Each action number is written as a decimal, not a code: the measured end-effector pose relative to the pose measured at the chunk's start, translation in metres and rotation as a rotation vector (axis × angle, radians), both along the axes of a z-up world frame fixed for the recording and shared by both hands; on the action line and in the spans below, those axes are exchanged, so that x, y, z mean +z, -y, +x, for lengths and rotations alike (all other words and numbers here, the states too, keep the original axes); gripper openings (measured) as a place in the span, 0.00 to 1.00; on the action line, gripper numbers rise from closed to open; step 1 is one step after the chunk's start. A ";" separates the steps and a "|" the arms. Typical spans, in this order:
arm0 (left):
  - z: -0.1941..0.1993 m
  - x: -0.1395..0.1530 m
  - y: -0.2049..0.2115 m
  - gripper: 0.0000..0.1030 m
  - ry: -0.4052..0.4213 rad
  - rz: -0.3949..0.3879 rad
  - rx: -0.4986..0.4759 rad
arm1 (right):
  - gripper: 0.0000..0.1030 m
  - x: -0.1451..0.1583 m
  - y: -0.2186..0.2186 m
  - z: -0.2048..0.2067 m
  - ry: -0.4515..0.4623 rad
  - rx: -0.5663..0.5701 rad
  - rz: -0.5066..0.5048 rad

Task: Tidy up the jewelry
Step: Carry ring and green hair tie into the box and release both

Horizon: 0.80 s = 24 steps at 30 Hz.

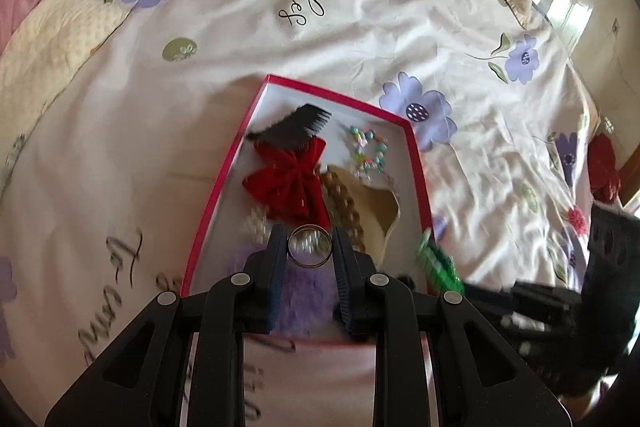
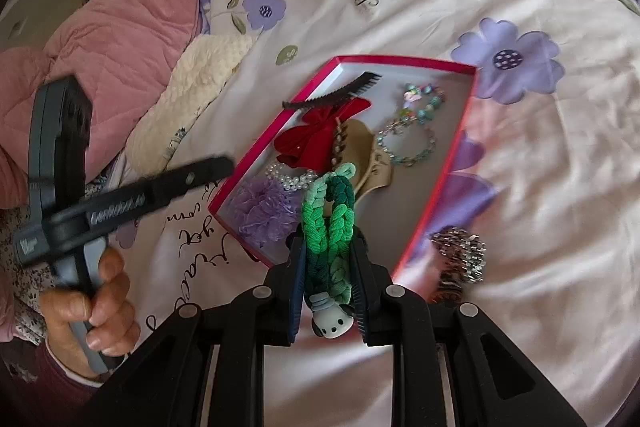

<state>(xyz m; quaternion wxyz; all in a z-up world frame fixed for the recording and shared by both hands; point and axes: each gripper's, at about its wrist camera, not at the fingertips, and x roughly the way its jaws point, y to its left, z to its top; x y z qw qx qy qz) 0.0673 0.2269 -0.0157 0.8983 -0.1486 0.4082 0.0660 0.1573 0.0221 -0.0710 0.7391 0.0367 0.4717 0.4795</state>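
Observation:
A red-rimmed white box lies on the bed. Inside it are a black comb, a red bow, a beaded bracelet, a braided band, pearls and a purple scrunchie. My left gripper is shut on a silver ring, held over the box's near end. My right gripper is shut on a green braided hair tie with a small white charm, above the box's near corner. In the left wrist view the hair tie shows at the box's right edge.
The white floral bedsheet spreads all around. A pink quilt and a cream pad lie to the left. A silver chain piece rests on the sheet right of the box. A hand grips the left tool.

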 end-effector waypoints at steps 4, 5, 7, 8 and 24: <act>0.028 -0.006 -0.003 0.20 -0.020 0.020 -0.018 | 0.20 -0.009 -0.015 0.004 -0.013 0.019 -0.015; 0.035 -0.008 -0.003 0.20 -0.028 0.029 -0.021 | 0.20 -0.011 -0.018 0.006 -0.017 0.021 -0.017; 0.044 -0.013 -0.003 0.20 -0.041 0.037 -0.028 | 0.20 -0.015 -0.022 0.008 -0.024 0.026 -0.026; 0.047 -0.015 -0.004 0.20 -0.047 0.040 -0.029 | 0.20 -0.017 -0.023 0.009 -0.025 0.026 -0.028; 0.048 -0.050 -0.018 0.20 -0.117 0.013 -0.024 | 0.21 -0.041 -0.042 0.029 -0.075 0.018 -0.044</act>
